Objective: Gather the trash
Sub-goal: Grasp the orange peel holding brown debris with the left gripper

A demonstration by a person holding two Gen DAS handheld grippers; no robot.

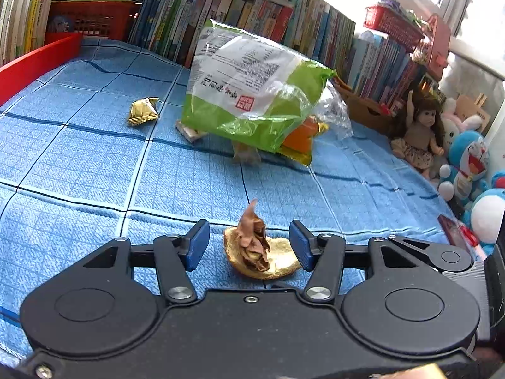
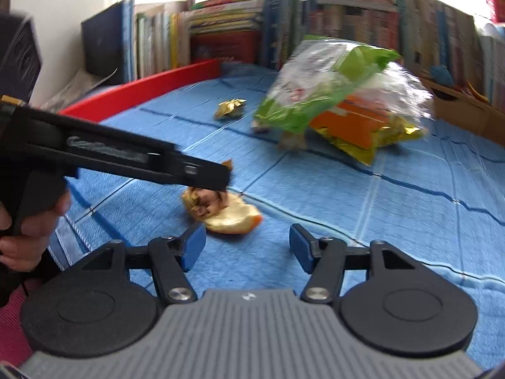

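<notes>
On the blue bedcover [image 1: 94, 164] my left gripper [image 1: 249, 246] stands open around the peel scrap [image 1: 262, 259], to grasp it.

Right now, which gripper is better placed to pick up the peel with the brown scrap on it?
Left. The left gripper already straddles the peel and brown scrap, open and not pressing. The right gripper is open over bare blue cover, with the peel ahead of it.
</notes>
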